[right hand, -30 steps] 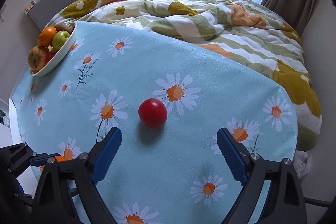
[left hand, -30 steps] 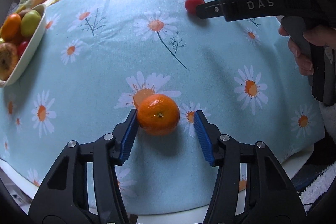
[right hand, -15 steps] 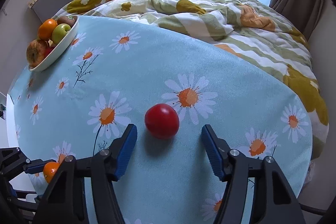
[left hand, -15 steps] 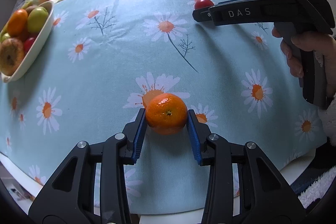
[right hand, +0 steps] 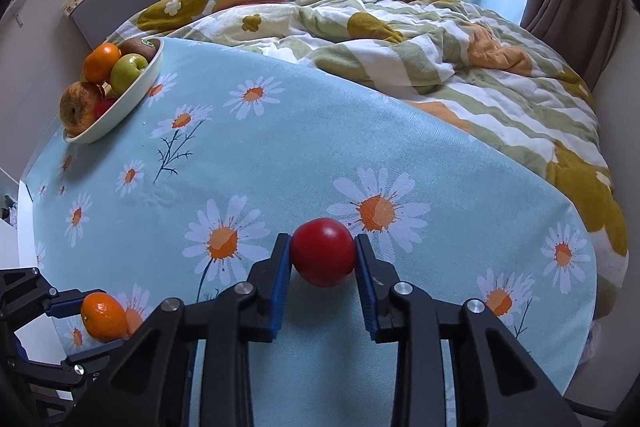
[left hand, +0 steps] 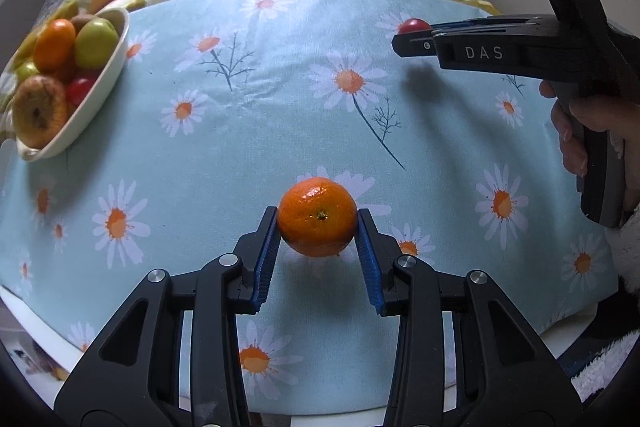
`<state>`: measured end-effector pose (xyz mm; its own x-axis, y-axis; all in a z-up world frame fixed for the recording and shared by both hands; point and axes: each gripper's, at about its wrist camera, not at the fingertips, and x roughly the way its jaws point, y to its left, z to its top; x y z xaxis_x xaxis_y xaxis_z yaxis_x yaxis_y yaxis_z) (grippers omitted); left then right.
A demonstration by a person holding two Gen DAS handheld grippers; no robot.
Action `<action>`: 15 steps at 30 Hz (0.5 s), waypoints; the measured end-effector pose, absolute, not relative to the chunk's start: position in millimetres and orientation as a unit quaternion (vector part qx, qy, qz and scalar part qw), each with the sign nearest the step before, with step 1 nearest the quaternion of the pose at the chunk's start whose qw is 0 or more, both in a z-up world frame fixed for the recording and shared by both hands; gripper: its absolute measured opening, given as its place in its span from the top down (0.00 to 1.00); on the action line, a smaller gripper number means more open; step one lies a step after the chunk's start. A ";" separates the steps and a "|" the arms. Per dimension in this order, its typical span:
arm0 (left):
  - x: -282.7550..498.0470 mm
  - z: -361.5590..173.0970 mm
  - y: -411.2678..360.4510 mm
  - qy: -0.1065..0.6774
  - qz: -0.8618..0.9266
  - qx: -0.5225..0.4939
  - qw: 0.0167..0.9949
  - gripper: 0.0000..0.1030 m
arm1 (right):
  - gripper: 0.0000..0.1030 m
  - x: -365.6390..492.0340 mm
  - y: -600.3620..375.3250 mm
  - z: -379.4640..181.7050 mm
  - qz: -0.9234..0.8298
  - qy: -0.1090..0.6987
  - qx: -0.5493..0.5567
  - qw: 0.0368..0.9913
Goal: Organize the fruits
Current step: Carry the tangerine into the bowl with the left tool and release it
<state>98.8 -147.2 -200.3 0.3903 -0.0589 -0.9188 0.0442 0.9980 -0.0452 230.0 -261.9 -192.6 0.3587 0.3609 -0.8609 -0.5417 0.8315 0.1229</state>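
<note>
My left gripper [left hand: 318, 223] is shut on an orange mandarin [left hand: 317, 215], held just above the daisy tablecloth; it also shows in the right wrist view [right hand: 104, 315]. My right gripper [right hand: 322, 255] is shut on a red tomato [right hand: 323, 251], seen small at the far right in the left wrist view [left hand: 414, 25]. A white oval fruit bowl [left hand: 108, 75] sits at the far left with an orange, green apples, a kiwi, a red fruit and a brownish apple; it also shows in the right wrist view [right hand: 132, 99].
The table has a light blue daisy cloth [left hand: 280, 107]. A bed with a green, white and orange quilt [right hand: 380, 27] lies right behind the table. The table's near edge [left hand: 320, 409] is just below my left gripper.
Both grippers closed: the left one onto the mandarin, the right one onto the tomato. Both fruits now sit between the pads, and the mandarin looks slightly raised.
</note>
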 end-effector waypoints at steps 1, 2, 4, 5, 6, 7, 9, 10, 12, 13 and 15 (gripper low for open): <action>99.1 -197.4 -145.8 0.549 -0.030 -0.006 0.835 0.57 | 0.72 229.2 -261.8 -189.6 0.276 0.493 -0.091 0.820; 99.3 -194.1 -143.9 0.546 -0.030 -0.006 0.837 0.57 | 0.72 228.3 -261.3 -185.9 0.277 0.490 -0.090 0.821; 99.5 -187.9 -141.1 0.540 -0.029 -0.009 0.841 0.57 | 0.72 226.1 -259.9 -178.9 0.279 0.487 -0.087 0.823; 99.9 -184.3 -139.3 0.537 -0.028 -0.009 0.843 0.57 | 0.72 225.0 -259.0 -175.2 0.280 0.485 -0.086 0.824; 100.4 -180.4 -137.5 0.534 -0.028 -0.010 0.845 0.57 | 0.72 223.7 -257.7 -171.6 0.280 0.484 -0.085 0.825; 100.7 -176.2 -135.8 0.530 -0.027 -0.011 0.848 0.57 | 0.72 222.1 -256.1 -167.9 0.281 0.482 -0.084 0.826; 101.3 -167.7 -131.1 0.522 -0.025 -0.013 0.853 0.57 | 0.72 219.3 -253.2 -159.6 0.284 0.479 -0.083 0.827; 101.8 -163.0 -128.1 0.518 -0.024 -0.014 0.855 0.57 | 0.72 217.2 -251.9 -156.0 0.286 0.477 -0.083 0.827; 101.6 -153.8 -121.6 0.509 -0.021 -0.014 0.860 0.57 | 0.72 213.3 -247.9 -147.6 0.288 0.472 -0.084 0.829; 101.5 -149.5 -118.8 0.505 -0.020 -0.014 0.863 0.57 | 0.72 212.0 -246.2 -144.0 0.289 0.470 -0.084 0.830; 100.7 -140.2 -110.6 0.496 -0.018 -0.015 0.868 0.57 | 0.72 207.9 -241.9 -136.2 0.291 0.467 -0.083 0.831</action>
<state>100.7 -110.6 -140.2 0.5067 -0.0469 -0.8608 0.0166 0.9989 -0.0447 207.9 -241.9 -136.2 0.3948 0.4063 -0.8240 -0.5610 0.8169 0.1340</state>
